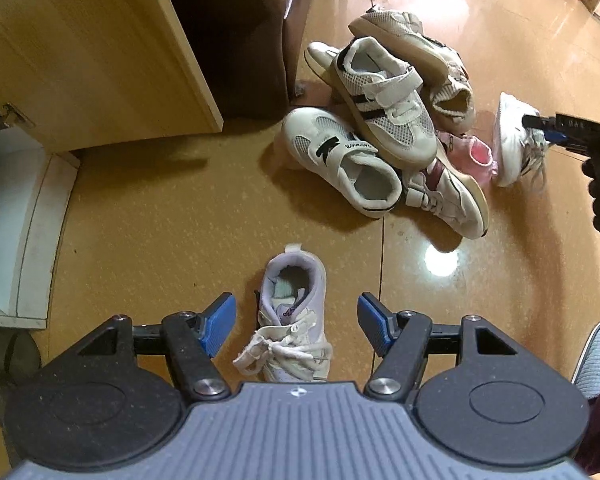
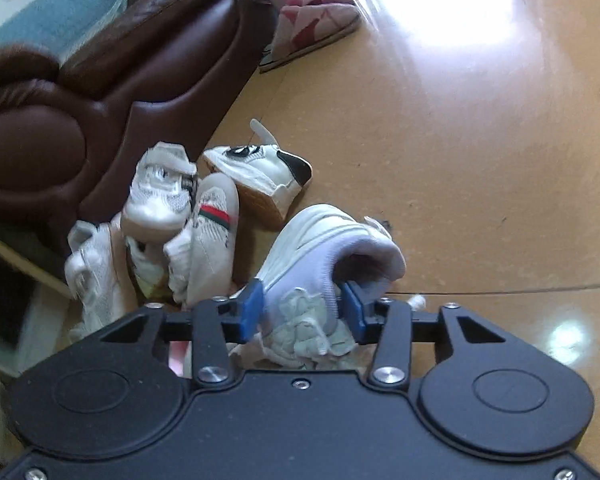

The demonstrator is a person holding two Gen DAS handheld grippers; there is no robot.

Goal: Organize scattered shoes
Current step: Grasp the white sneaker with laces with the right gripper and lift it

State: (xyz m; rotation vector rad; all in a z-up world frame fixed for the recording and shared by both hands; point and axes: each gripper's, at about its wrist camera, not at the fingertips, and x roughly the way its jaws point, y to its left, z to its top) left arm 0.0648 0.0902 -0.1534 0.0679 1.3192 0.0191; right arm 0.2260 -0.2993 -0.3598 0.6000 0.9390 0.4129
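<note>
**Lining up on two matching sneakers**

Working over a glossy floor (image 1: 148,216) beside a brown sofa (image 2: 80,92), with a pile of white shoes (image 1: 376,128) heaped near its foot. Lying apart from the pile, directly under the left gripper (image 1: 296,322): a lilac-and-white sneaker (image 1: 292,320), upright, long axis running straight ahead between the fingers, heel opening away, laces nearest. Pointing steeply down, jaws standing wide on either side, pads clear of the shoe, holding nothing. Reaching at the pile's far edge, the right gripper (image 2: 306,312): slanting downward, blue pads pinching the collar of a matching sneaker (image 2: 328,248), toe pointing away. Likely calling next for a straight drop and close on the left.
</note>
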